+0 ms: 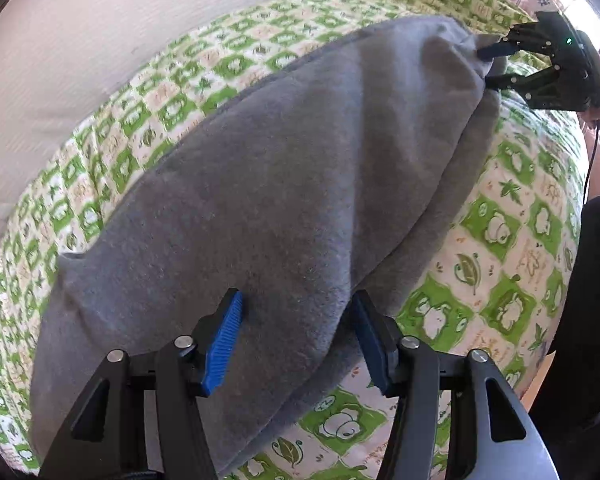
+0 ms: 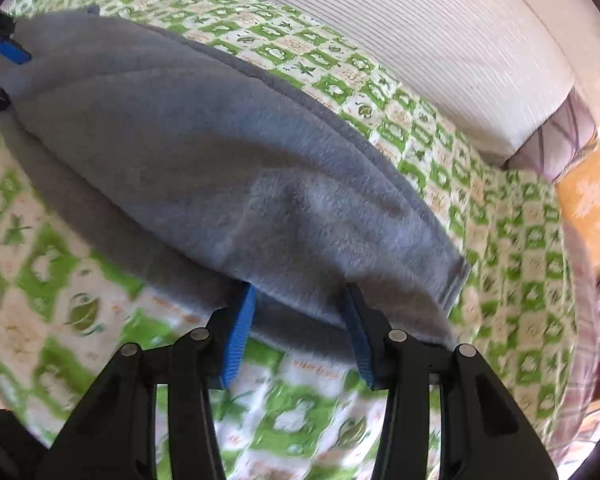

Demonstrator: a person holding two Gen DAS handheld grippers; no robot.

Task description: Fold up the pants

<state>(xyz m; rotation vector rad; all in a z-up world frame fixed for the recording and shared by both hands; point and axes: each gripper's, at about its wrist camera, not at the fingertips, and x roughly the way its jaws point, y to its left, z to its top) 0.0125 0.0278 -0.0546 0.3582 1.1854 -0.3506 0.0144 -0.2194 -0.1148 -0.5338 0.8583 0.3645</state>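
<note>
Left wrist view: the left gripper (image 1: 296,340) straddles one end of the grey pants (image 1: 268,184), which stretch ahead of it across the green-patterned bedspread (image 1: 496,280) to the right gripper (image 1: 488,66) at the far end; cloth sits between each pair of blue pads, though whether they truly pinch it cannot be told from either view; the likely trouble is fleece slipping from a loose hold on one side as the fold is carried over, leaving the halves skewed or bunched.
</note>
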